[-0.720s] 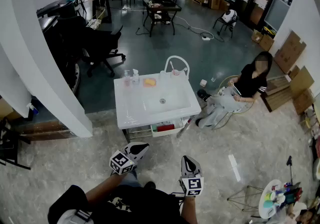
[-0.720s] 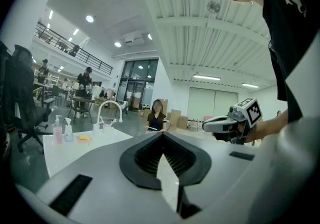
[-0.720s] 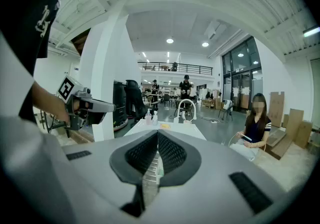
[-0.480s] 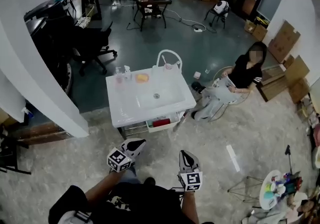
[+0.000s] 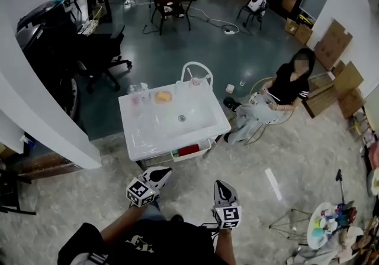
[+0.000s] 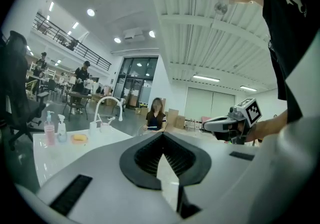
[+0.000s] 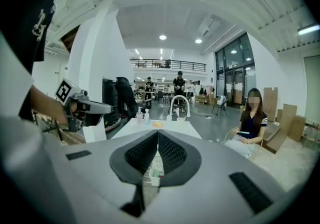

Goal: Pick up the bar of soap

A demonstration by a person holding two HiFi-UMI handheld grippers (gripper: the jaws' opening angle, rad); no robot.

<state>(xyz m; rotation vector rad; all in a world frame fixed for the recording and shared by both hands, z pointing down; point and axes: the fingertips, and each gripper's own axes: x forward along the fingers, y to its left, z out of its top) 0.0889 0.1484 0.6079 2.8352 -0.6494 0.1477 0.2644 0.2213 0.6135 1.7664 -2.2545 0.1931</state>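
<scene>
The orange bar of soap (image 5: 163,96) lies on the back left of the white sink table (image 5: 142,139), near the faucet (image 5: 196,71). It also shows small and far off in the left gripper view (image 6: 78,138) and the right gripper view (image 7: 157,124). My left gripper (image 5: 162,174) and right gripper (image 5: 221,187) hang side by side over the floor, well short of the table. Both are shut with nothing between the jaws, as the left gripper (image 6: 162,136) and right gripper (image 7: 158,132) show in their own views.
Two small bottles (image 5: 137,92) stand left of the soap. A red item (image 5: 188,151) sits on a shelf under the table. A person (image 5: 283,93) sits on the floor at the right. Office chairs (image 5: 95,57) and cardboard boxes (image 5: 337,77) stand farther off.
The head view has swung, so the sink table now sits a little lower and further left in the picture. Both grippers stay shut in about the same place.
</scene>
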